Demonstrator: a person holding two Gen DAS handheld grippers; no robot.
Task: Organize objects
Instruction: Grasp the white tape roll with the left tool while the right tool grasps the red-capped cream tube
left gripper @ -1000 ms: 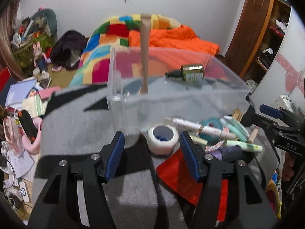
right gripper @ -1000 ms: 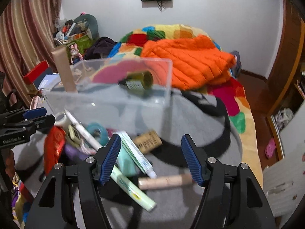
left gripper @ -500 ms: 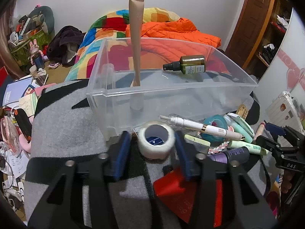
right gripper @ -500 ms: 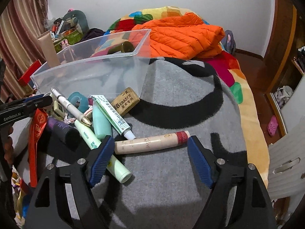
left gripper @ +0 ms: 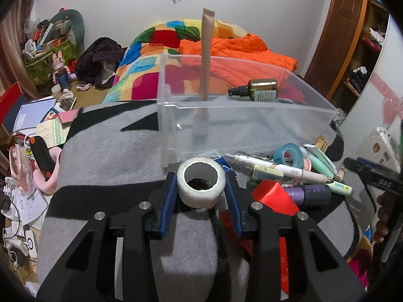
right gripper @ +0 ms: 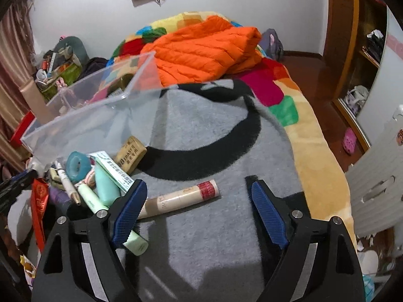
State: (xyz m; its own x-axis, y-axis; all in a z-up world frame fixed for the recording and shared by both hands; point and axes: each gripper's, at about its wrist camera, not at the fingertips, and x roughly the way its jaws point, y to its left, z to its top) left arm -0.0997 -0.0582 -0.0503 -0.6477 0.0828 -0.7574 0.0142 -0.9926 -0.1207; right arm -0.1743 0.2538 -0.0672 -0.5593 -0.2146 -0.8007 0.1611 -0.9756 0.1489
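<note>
The left gripper point(left gripper: 201, 196) is clamped on a white roll of tape point(left gripper: 200, 185), its blue pads pressed against the roll's two sides, hole facing the camera. The roll sits just in front of the near wall of a clear plastic bin point(left gripper: 241, 123), which stands on a grey and black blanket point(left gripper: 105, 156). Inside the bin, a tan tube point(left gripper: 205, 75) stands upright near the left end and a dark green spray bottle point(left gripper: 257, 90) lies on its side toward 2 o'clock of it. At about 3 o'clock from the tape lies a heap of small things touching one another: a white pen point(left gripper: 279, 170), a teal tape ring point(left gripper: 289, 154), a purple tube point(left gripper: 308, 193) and a red packet point(left gripper: 273, 197). The right gripper point(right gripper: 199, 210) is spread wide and holds nothing; it hangs over the blanket with a beige tube with a red band point(right gripper: 181, 198) lying flat between its fingers, close to the left pad. In that view the bin point(right gripper: 83, 123) is at 10 o'clock, with a brown bar with lettering point(right gripper: 131, 154) just beside its near corner. A mint green tube point(right gripper: 107, 187) and a pale green tube point(right gripper: 113, 220) lie at 9 o'clock, the latter passing under the left finger. An orange jacket point(right gripper: 206, 50) lies on the bed beyond.
</note>
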